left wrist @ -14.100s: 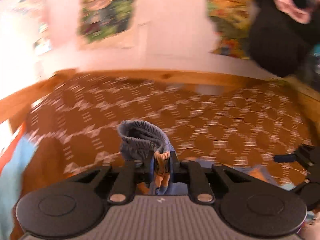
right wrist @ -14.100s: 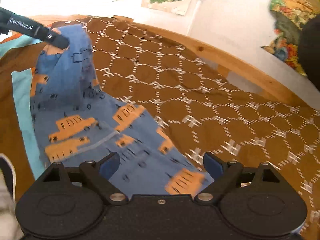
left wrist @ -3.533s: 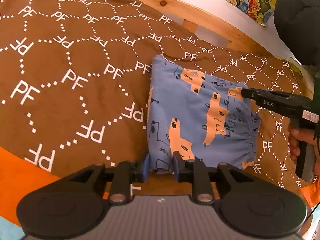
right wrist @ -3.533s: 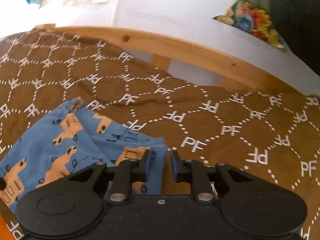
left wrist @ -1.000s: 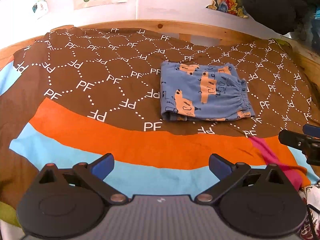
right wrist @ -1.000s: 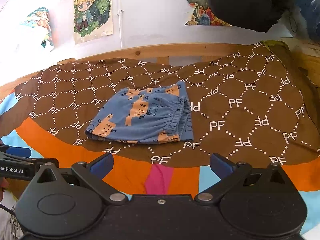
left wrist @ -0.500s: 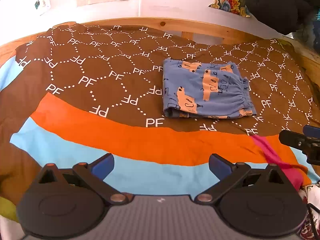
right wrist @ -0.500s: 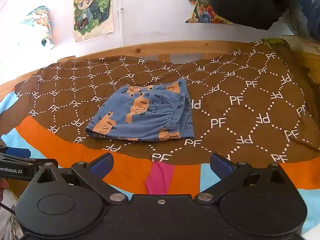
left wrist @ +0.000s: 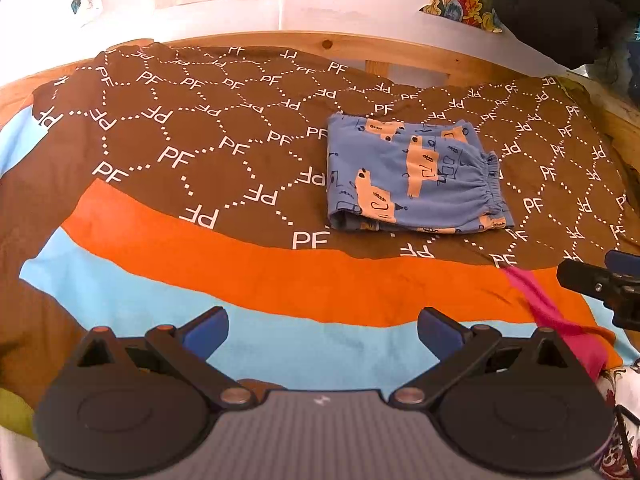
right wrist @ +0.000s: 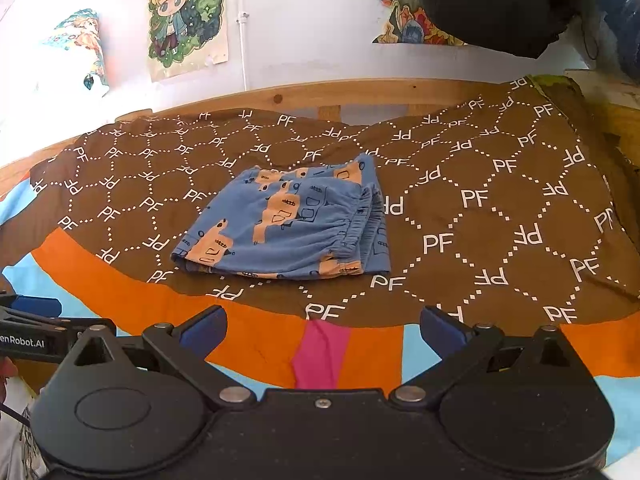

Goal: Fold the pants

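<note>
Left hand-held gripper [left wrist: 323, 326] gapes — folded pants [left wrist: 412, 174] well ahead.

Folded pants [left wrist: 412, 176] in blue with peach-orange vehicle prints and dark line drawings, bedspread [left wrist: 168, 148] brown with white dotted hexagons and white "PF" letters, then orange, light blue and pink bands, black grippers with blue fingertips [left wrist: 204, 330]

Folded pants [left wrist: 408, 178] flat on bedspread [left wrist: 168, 160], toward far side near headboard [left wrist: 400, 50]; posters [right wrist: 186, 16] on wall behind; both grippers well short of pants.
</note>
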Available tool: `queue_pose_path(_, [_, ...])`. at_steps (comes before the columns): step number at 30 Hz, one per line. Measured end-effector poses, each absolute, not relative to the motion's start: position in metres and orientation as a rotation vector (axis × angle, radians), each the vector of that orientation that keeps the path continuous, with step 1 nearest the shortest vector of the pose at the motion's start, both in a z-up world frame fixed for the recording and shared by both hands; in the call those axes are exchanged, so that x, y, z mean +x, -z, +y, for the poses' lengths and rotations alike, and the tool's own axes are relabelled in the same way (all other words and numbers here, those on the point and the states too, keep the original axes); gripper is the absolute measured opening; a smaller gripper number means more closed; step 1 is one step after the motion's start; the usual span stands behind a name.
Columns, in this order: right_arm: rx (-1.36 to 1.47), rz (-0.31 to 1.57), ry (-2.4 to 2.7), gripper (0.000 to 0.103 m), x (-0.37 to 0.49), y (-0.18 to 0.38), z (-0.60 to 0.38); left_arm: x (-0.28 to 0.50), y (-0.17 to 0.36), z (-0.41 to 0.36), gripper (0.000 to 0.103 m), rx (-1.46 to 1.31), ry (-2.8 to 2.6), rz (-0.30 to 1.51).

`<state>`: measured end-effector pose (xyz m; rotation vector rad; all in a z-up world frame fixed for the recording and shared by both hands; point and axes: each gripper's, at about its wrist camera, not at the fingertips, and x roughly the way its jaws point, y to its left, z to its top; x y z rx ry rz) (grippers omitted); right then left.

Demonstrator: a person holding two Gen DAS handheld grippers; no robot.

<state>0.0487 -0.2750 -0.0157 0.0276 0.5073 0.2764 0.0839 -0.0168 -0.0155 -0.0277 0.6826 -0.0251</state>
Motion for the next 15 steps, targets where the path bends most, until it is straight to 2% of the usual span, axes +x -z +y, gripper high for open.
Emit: queue_pose_path(15, [0.024,0.509,-0.277,0.102,0.0488,0.0168,-0.2746,0.0863,0.0167,-0.0181,0.103,0.032,-0.069,0.713])
